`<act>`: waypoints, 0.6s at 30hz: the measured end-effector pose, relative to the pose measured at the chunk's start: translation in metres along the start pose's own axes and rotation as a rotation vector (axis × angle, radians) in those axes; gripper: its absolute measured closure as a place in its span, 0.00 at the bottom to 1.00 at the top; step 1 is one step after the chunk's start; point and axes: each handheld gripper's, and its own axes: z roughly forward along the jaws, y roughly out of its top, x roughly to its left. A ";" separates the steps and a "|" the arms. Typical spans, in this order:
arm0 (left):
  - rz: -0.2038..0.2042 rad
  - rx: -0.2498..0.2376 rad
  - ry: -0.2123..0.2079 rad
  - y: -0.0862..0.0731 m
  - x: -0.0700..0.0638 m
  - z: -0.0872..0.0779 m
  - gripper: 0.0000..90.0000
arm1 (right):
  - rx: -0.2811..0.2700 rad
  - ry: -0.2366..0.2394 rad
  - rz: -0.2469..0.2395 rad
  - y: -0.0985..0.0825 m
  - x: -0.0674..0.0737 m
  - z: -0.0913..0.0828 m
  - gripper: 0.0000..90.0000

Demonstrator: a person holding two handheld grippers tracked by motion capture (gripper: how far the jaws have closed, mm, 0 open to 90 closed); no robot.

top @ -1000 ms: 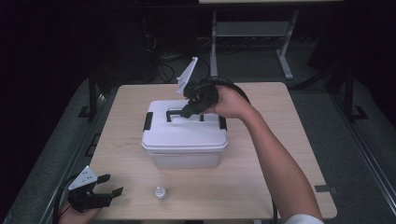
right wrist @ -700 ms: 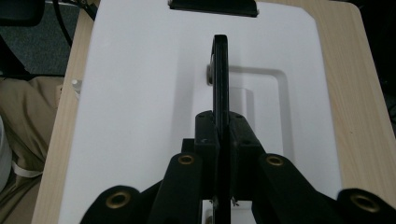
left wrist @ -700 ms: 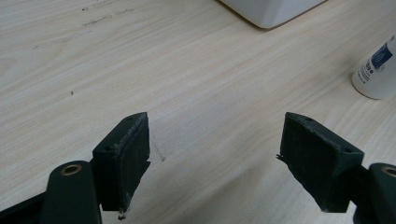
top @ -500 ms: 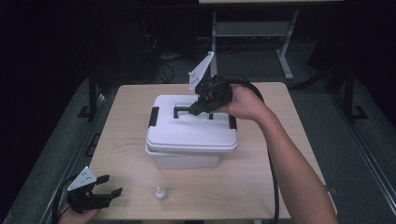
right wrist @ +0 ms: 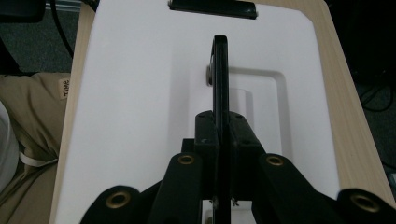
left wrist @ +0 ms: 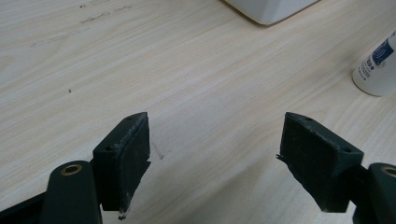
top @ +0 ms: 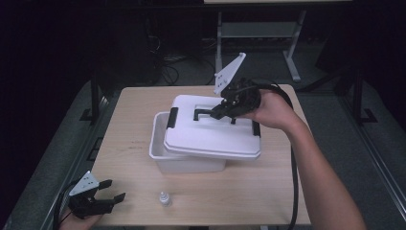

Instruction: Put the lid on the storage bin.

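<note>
A white plastic box stands near the middle of the wooden counter. Its lid is off the rim and sits askew over it, shifted toward the right, so the left end of the box is uncovered. What shows of the inside there is bare white wall; the rest of the inside is hidden under the lid, so its contents cannot be told.

The lid is a flat white rectangle with rounded corners, a black latch at its left end and another at its right end, and a shallow recess in the middle of its top. A thin black handle stands upright out of that recess.

The right tool is clamped on this handle: in the right gripper view both black jaws press flat against the handle's two sides with no gap. The person's right hand holds the tool over the right part of the lid, with the cable running back along the forearm.

The left tool rests at the near left corner of the counter, well apart from the box. Its jaws stand wide apart with only bare wood between them. A small white bottle stands upright near the front edge, between the left tool and the box.
</note>
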 end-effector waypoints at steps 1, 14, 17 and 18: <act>-0.001 -0.001 -0.001 0.000 0.000 0.001 0.27 | 0.002 -0.002 0.003 -0.003 0.000 -0.002 0.93; 0.002 0.008 -0.001 0.000 -0.001 0.002 0.27 | 0.018 -0.042 0.051 -0.036 0.009 -0.027 0.93; 0.003 0.011 -0.002 0.000 -0.001 0.003 0.27 | 0.028 -0.051 0.056 -0.042 0.011 -0.033 0.93; 0.001 0.011 -0.002 0.000 -0.001 0.003 0.27 | 0.030 -0.056 0.064 -0.044 0.012 -0.035 0.93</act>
